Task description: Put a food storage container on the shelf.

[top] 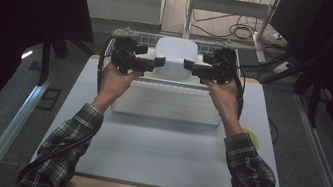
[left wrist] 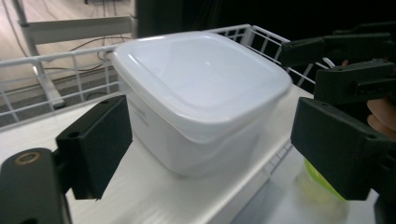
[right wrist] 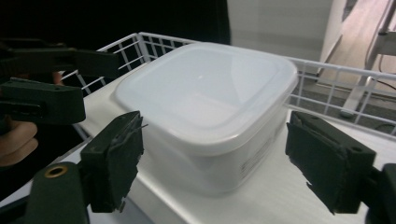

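Flanking the white tub (top: 175, 57) on the wire tray (top: 136, 33), both claws (top: 160, 62) (top: 187, 65) released.

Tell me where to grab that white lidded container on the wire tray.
Grip the white container by its side walls just under the lid's overhanging rim, one hand-held gripper from each side. The smooth walls probably taper downward, so the rim should stop a slip. The wire tray rail blocks the far side.

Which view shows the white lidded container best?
The left gripper view: the white lidded container shows lid, rim and side wall close up. The right gripper view shows much the same from the opposite side; the high view shows it small, mainly its lid.
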### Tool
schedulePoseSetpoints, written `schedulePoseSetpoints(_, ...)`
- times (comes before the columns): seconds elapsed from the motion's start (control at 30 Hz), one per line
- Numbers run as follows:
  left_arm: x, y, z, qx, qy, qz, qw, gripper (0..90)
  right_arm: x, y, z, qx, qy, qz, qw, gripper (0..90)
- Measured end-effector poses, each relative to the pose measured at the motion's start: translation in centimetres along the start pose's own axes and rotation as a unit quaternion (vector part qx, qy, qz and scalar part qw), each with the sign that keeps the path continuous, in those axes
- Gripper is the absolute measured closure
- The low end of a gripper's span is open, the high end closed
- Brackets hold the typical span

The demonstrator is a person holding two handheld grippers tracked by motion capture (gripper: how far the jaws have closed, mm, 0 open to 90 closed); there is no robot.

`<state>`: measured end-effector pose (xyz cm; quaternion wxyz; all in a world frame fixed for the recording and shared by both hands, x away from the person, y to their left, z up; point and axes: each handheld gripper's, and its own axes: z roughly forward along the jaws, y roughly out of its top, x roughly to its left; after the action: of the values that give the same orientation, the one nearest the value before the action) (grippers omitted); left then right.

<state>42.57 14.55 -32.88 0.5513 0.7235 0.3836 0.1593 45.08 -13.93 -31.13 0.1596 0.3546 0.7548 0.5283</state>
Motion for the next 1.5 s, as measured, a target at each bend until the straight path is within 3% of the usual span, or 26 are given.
schedulePoseSetpoints(0.17,-0.9,-0.8,-0.8,0.001,-0.013,0.018,0.9998,8.3,0.5,-0.9,-0.7,0.004,0.004,-0.016,0.9999,14.1)
schedulePoseSetpoints(0.6,-2.4,-3.3,-2.2,0.010,0.004,0.081,0.9966,5.1,1.7,-3.4,-2.1,0.008,0.025,-0.041,0.9988,7.0)
schedulePoseSetpoints(0.77,-2.6,-4.3,-2.6,0.015,0.005,0.082,0.9965,4.8,2.2,-4.6,-2.4,0.013,0.023,-0.058,0.9980,5.7)
schedulePoseSetpoints(1.13,-3.4,-6.9,-3.9,0.012,-0.022,0.079,0.9965,5.9,2.7,-7.2,-3.1,0.028,0.042,-0.066,0.9965,5.3)
schedulePoseSetpoints(1.3,-3.8,-8.4,-4.3,0.013,-0.034,0.084,0.9958,5.4,3.0,-8.5,-3.4,0.029,0.038,-0.069,0.9964,3.7)
schedulePoseSetpoints(1.5,-4.3,-10.1,-4.8,0.024,-0.033,0.096,0.9945,4.6,3.3,-10.1,-3.8,0.028,0.038,-0.072,0.9963,1.7)
